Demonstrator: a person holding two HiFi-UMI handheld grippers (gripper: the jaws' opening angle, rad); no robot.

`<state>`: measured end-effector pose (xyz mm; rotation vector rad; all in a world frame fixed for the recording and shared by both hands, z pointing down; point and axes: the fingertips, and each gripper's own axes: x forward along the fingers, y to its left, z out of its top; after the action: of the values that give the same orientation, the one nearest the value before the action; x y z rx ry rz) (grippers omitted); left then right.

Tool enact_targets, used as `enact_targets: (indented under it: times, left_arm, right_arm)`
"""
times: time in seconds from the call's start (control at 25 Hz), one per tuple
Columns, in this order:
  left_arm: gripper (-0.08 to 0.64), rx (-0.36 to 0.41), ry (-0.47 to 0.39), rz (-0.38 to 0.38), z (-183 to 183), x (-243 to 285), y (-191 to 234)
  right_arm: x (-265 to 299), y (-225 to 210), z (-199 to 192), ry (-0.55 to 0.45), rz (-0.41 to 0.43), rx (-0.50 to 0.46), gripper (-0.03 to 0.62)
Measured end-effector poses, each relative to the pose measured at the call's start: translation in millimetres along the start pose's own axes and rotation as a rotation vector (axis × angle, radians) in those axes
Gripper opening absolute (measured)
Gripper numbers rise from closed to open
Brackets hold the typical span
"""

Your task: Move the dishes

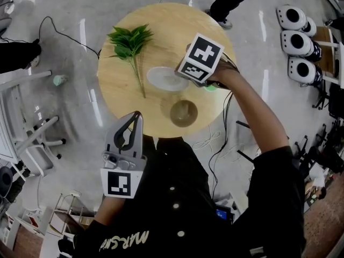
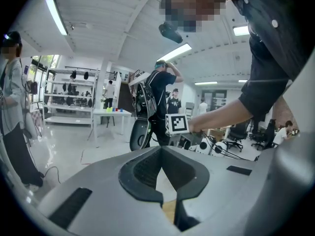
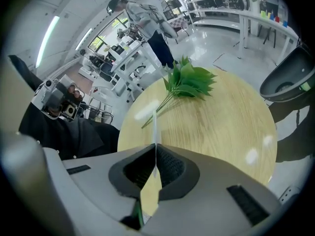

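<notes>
A thin white plate (image 1: 163, 79) hangs a little above the round wooden table (image 1: 121, 98). My right gripper (image 1: 184, 78) is shut on the plate's right rim, its jaws mostly hidden under the marker cube. In the right gripper view the plate (image 3: 154, 124) shows edge-on as a thin white line pinched at the gripper's (image 3: 155, 145) tips. A brownish glass bowl (image 1: 184, 113) stands on the table near its front edge. My left gripper (image 1: 137, 115) hovers at the table's near left edge, shut with nothing in it; its tips (image 2: 160, 147) meet in the left gripper view.
A green leafy sprig (image 1: 130, 43) lies on the table's left half, stem toward the plate. White frame chairs (image 1: 32, 133) stand on the floor at left, white round devices (image 1: 296, 42) at right. Cables trail by the table, and a person's legs (image 1: 228, 1) stand beyond it.
</notes>
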<state>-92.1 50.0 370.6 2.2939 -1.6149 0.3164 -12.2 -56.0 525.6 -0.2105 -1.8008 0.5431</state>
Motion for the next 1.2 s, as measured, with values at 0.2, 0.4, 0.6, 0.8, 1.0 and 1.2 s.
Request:
enact_targets:
  times: [0.2, 0.4, 0.6, 0.8, 1.0, 1.2]
  left_arm:
    - [0.017, 0.002, -0.007, 0.011, 2.7, -8.2, 4.8]
    - [0.017, 0.016, -0.026, 0.03, 10.0, -21.2, 13.2]
    - [0.017, 0.024, -0.055, 0.056, 16.5, -36.0, 19.3]
    - [0.017, 0.019, -0.058, 0.072, 13.1, -45.2, 25.0]
    - [0.017, 0.015, -0.045, 0.083, 6.6, -49.8, 27.5]
    - [0.017, 0.007, -0.029, 0.092, -3.3, -50.9, 31.7]
  right_arm:
    - [-3.7, 20.0, 9.5, -0.01, 0.028, -0.024, 0.009]
    - [-1.4, 55.2, 20.3, -0.032, 0.109, -0.028, 0.009]
    - [17.7, 92.5, 21.9, -0.034, 0.214, -0.009, 0.009]
    - [51.2, 110.3, 22.8, -0.035, 0.327, 0.06, 0.009]
    - [77.4, 109.7, 21.0, -0.021, 0.372, 0.113, 0.009]
    - [99.8, 100.2, 16.2, -0.005, 0.409, 0.172, 0.009]
